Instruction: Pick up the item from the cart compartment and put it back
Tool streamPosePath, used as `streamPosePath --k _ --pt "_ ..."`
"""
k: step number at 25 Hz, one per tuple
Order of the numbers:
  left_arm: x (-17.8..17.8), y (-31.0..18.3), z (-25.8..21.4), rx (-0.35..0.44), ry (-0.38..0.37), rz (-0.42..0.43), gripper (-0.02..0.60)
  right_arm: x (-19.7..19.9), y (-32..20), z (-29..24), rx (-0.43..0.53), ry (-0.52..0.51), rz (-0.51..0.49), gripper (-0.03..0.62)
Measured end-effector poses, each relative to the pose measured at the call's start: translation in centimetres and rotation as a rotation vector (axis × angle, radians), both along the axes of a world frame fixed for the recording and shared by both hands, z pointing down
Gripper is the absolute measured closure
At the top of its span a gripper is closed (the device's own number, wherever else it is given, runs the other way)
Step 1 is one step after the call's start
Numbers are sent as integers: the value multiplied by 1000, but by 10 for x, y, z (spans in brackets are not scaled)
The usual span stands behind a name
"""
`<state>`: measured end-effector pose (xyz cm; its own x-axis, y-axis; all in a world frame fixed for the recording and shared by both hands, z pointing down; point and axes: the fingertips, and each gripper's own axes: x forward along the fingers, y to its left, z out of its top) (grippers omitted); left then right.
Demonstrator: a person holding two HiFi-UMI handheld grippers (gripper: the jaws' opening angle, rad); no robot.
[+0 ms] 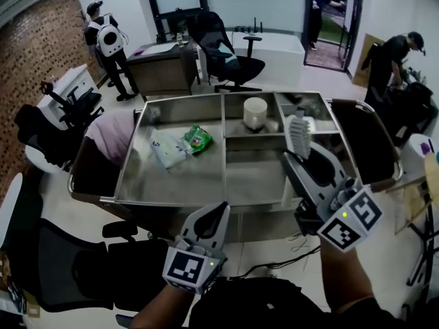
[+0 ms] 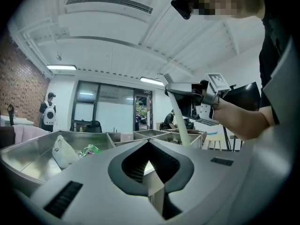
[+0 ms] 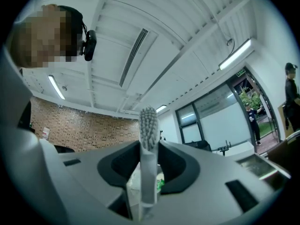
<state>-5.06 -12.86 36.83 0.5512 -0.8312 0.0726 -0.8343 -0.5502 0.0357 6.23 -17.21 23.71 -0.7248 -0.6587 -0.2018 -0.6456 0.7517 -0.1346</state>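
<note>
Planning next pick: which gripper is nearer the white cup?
Right. The right gripper, holding a brush, is right of the cup; the left gripper sits at the cart's near edge.

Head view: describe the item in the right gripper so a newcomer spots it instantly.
Start at the steel cart mid-office; the right gripper hangs over its right-hand compartments. Clamped in its jaws is a white brush with grey bristles, the only item lifted off the metal, unlike the cup, white pouch and green packet.

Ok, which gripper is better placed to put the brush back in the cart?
Right: the right gripper holds the brush above the right compartments of the cart; the left gripper is shut and empty, at the near rim.
</note>
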Motion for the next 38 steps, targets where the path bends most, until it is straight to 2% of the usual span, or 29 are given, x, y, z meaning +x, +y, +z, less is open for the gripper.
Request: streamPosePath --k 4,9,19,27,32,38 --pt "1 2 -3 8 -1 7 580 15 14 17 -31 16 20 451" --pt "2 2 -4 11 -1 12 580 25 34 49 -36 101 51 451" --pt "2 -1 -4 6 16 14 580 32 34 120 -160 142 93 451" --pt "2 -4 -3 5 2 -9 580 32 31 124 -187 128 92 451" --pt "-1 -8 -6 6 50 1 580 29 32 126 -199 127 86 451" --pt "0 -10 -4 -3 29 -4 581 30 30 127 -209 132 83 451"
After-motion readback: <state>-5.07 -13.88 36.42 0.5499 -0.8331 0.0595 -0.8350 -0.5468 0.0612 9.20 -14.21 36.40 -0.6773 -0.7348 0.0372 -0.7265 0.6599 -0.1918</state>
